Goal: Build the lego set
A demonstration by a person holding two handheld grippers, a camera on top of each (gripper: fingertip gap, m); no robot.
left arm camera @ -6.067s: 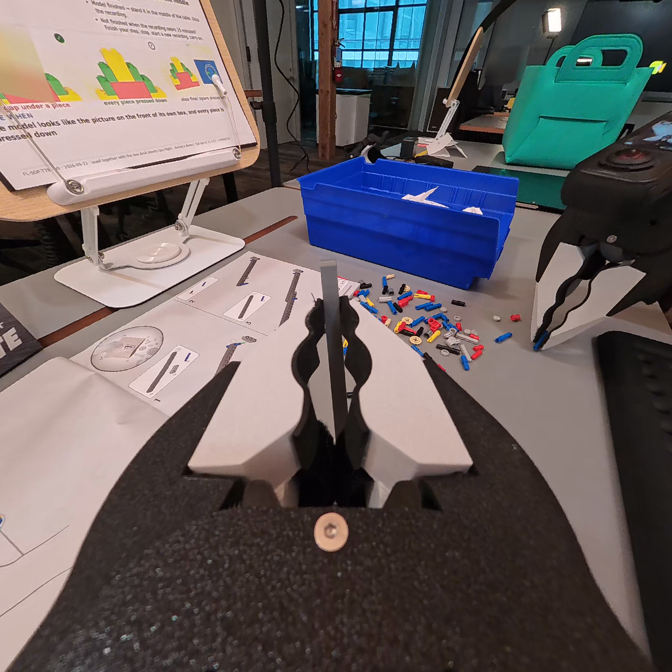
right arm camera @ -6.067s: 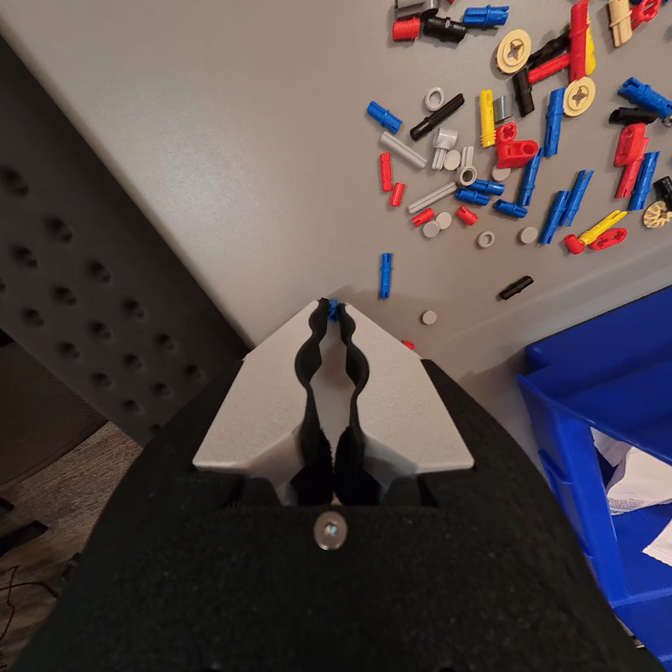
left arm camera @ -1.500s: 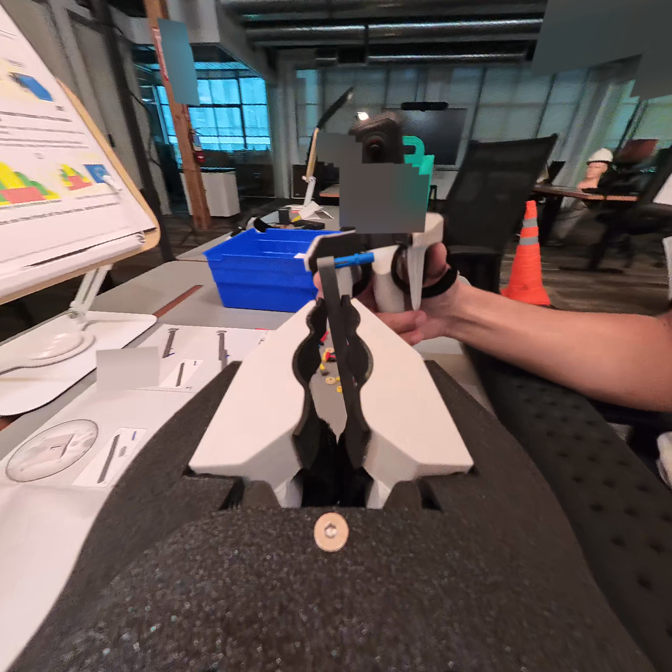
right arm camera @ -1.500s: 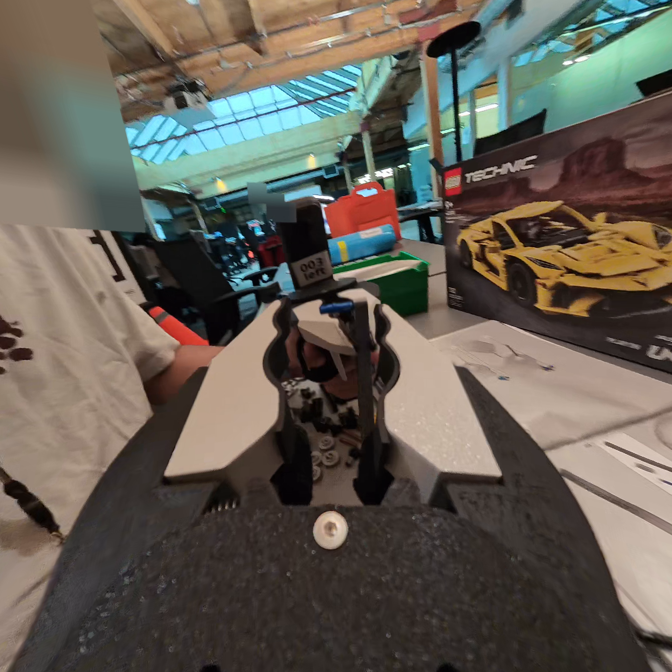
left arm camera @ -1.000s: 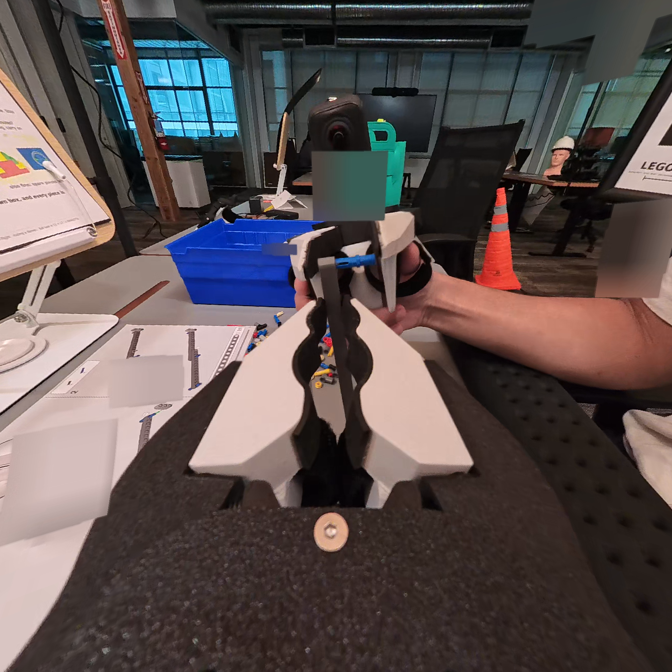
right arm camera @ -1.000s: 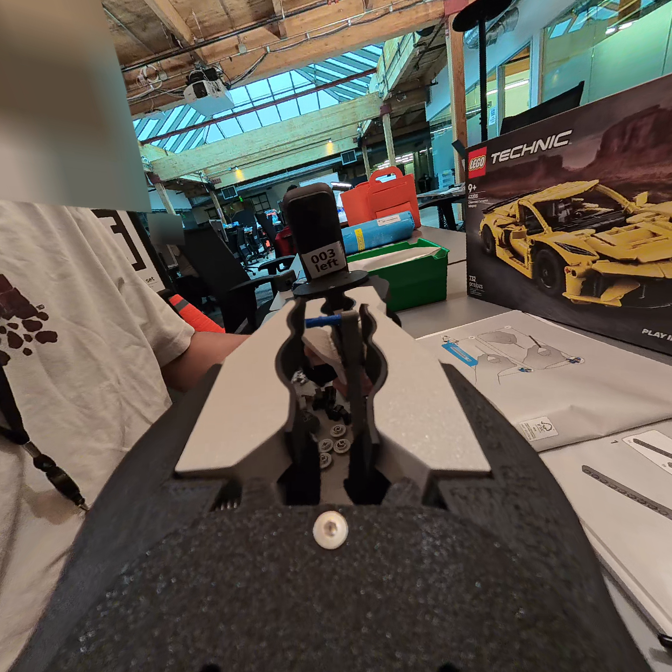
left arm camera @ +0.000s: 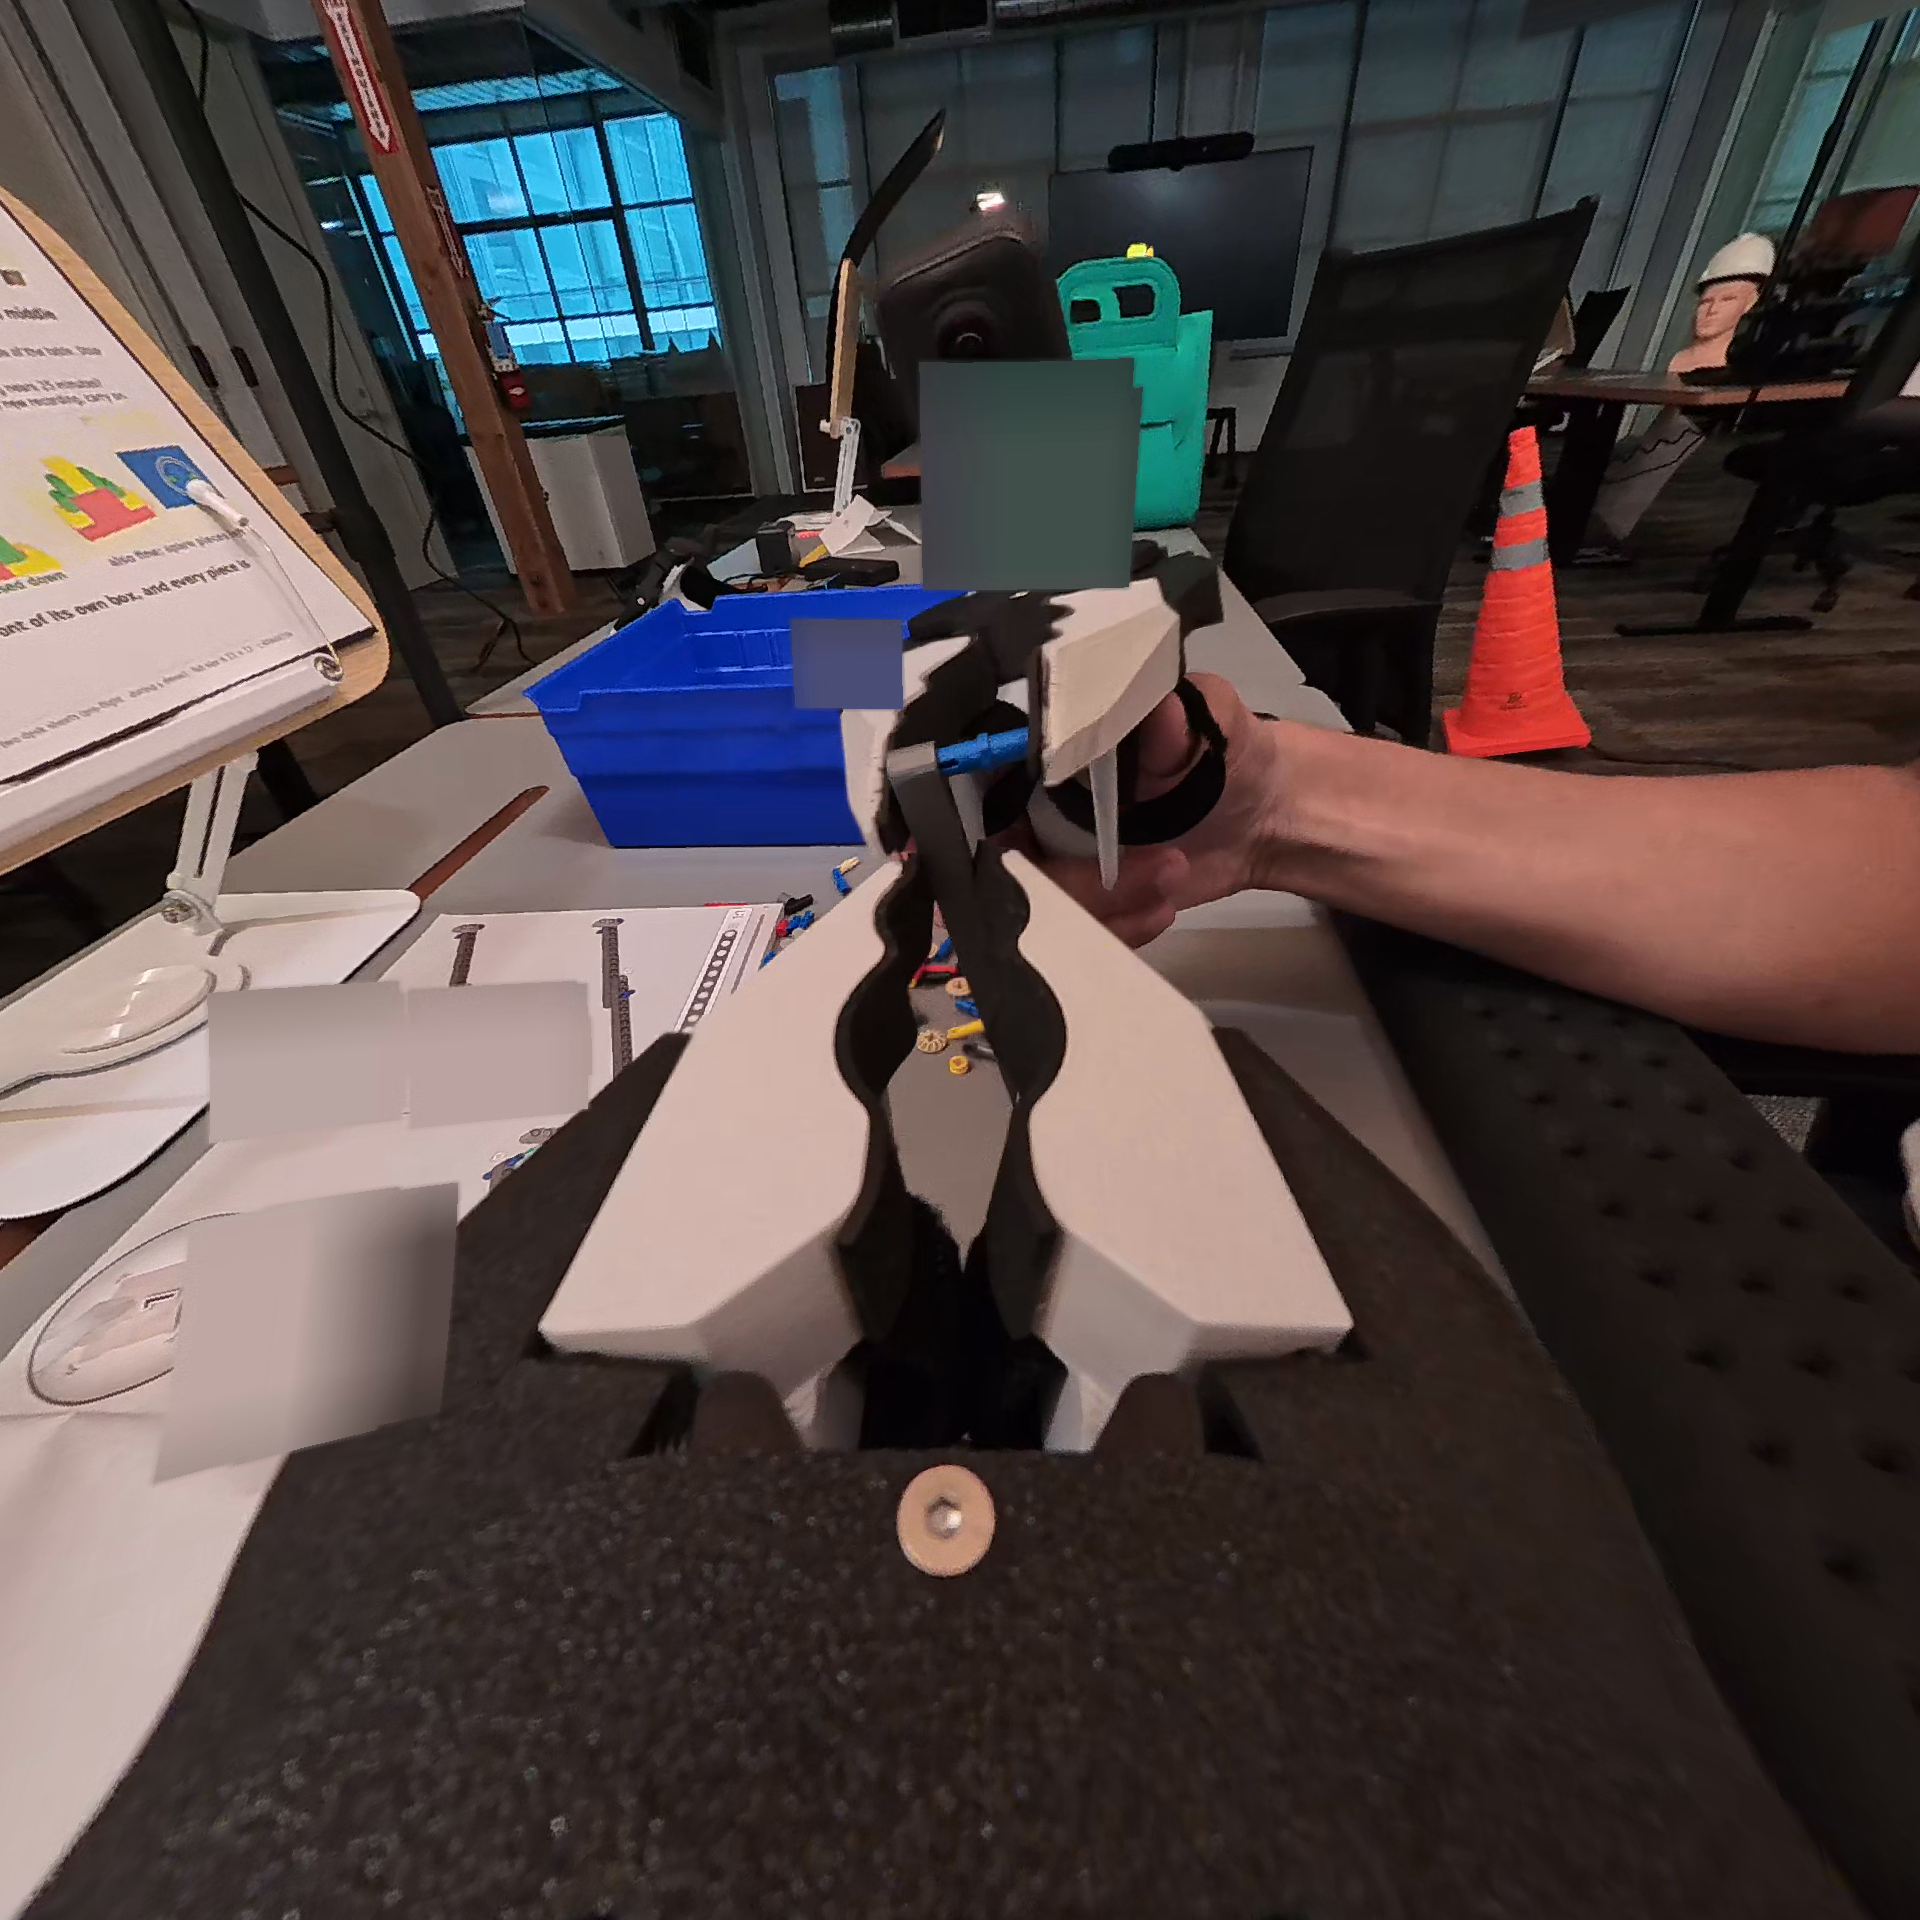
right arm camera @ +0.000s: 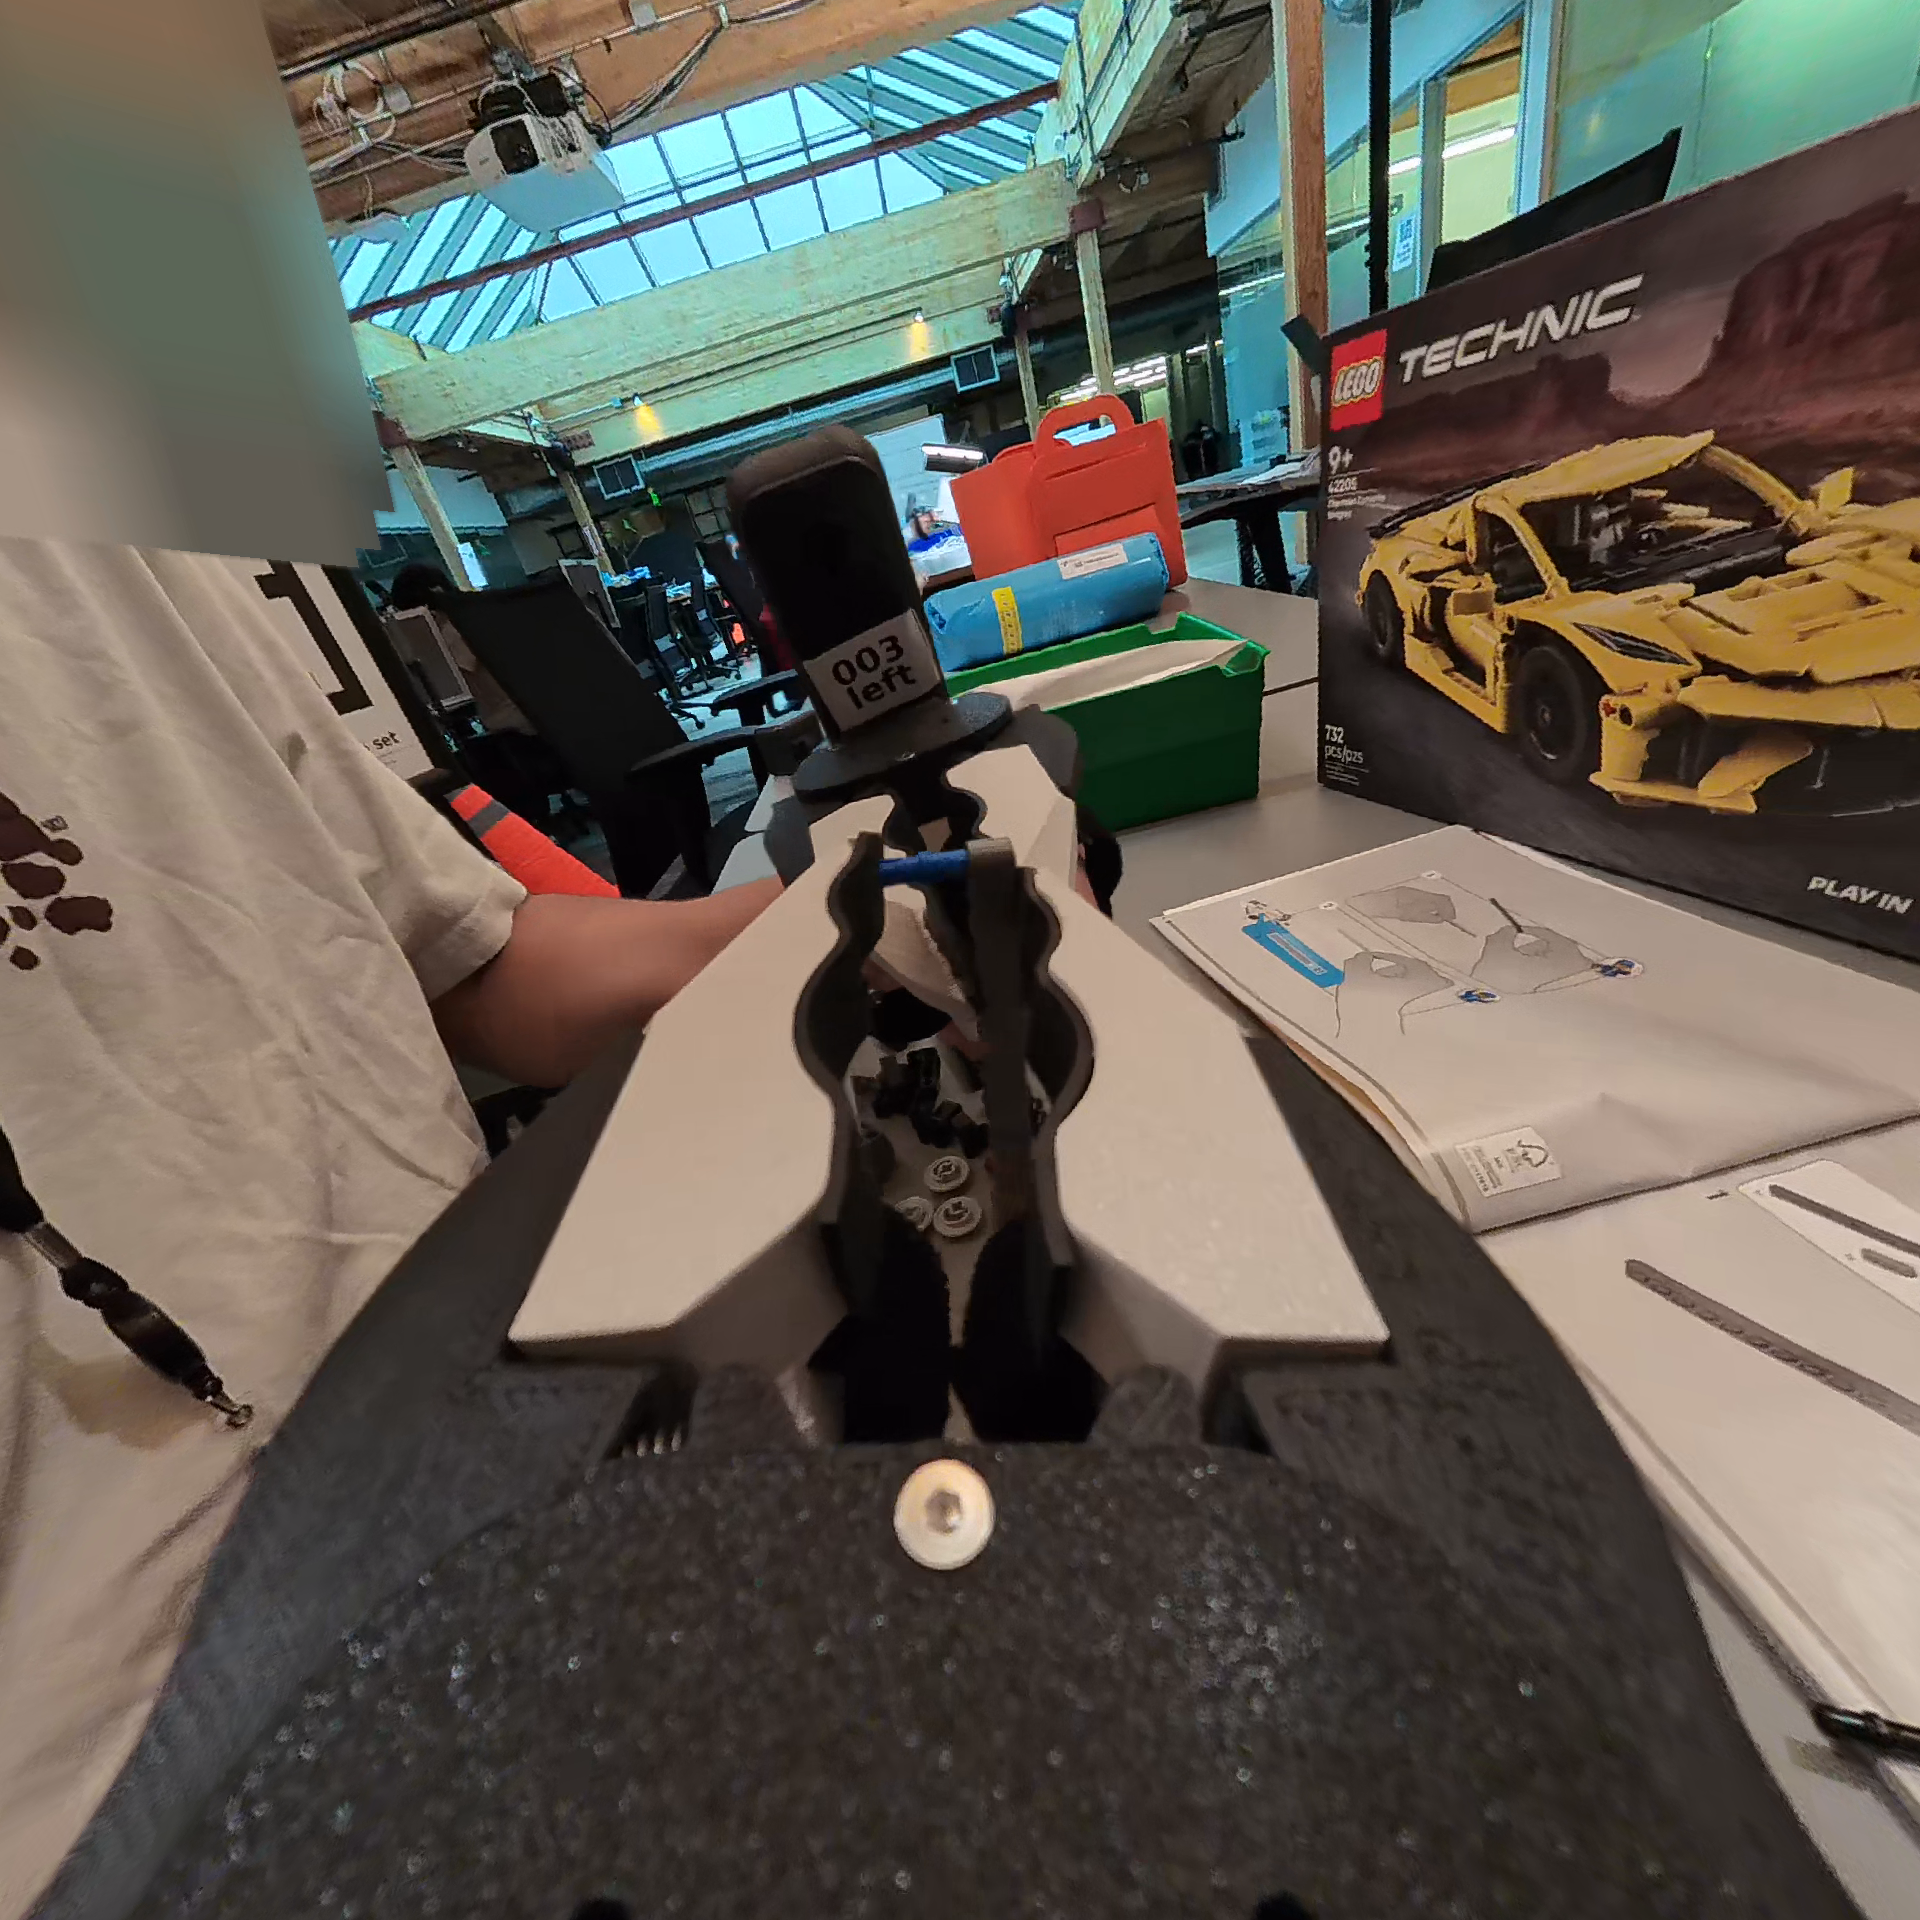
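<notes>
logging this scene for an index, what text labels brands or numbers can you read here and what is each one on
I do not copy out writing; these things bear it:
dark box with the yellow car: legible print at top left and lower corners.
white sticker on the black camera post: legible.
sheet on the stand: printed lines, partly blurred.
instruction booklet: small mark, too small to read.
red sign on the wooden post: too small.

Grey beam [left arm camera: 940, 831] lower end hidden between left fingers [left arm camera: 997, 1091]; instruction booklet [right arm camera: 1558, 1029] cut off.
</notes>
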